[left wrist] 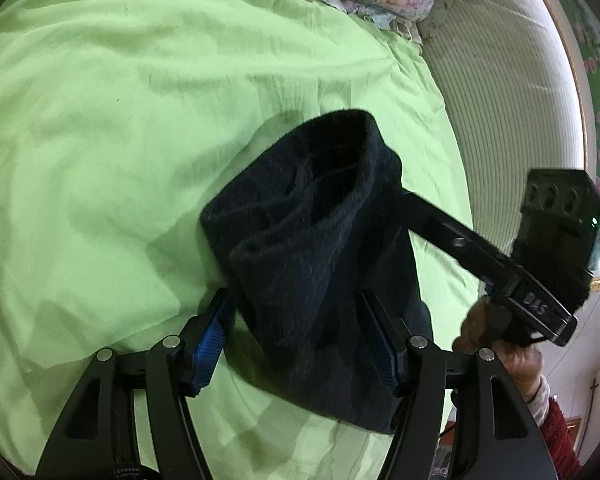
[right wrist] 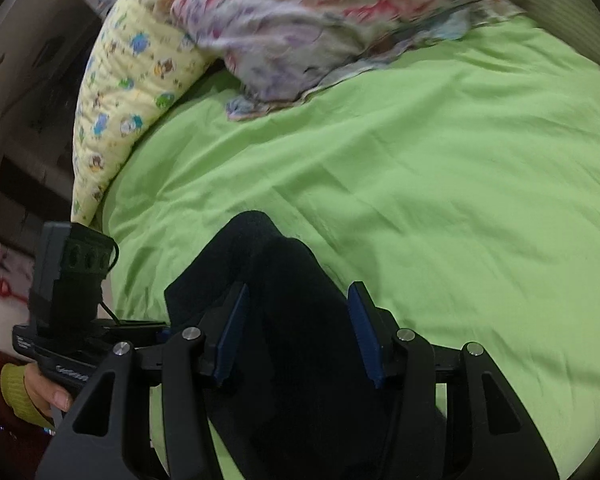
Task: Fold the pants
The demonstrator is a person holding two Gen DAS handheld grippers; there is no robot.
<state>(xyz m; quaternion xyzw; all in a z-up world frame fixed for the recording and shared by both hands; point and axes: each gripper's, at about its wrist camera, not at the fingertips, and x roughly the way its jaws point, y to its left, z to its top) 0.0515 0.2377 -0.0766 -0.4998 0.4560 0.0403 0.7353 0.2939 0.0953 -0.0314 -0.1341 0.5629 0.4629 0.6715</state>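
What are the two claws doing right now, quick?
Left claw: open, its fingers either side of the black pants, not pinching.
Right claw: open too, pants between its fingers.

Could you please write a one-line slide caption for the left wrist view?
Left gripper, jaws open, straddles folded dark pants on a green bedsheet; right gripper's body beside them.
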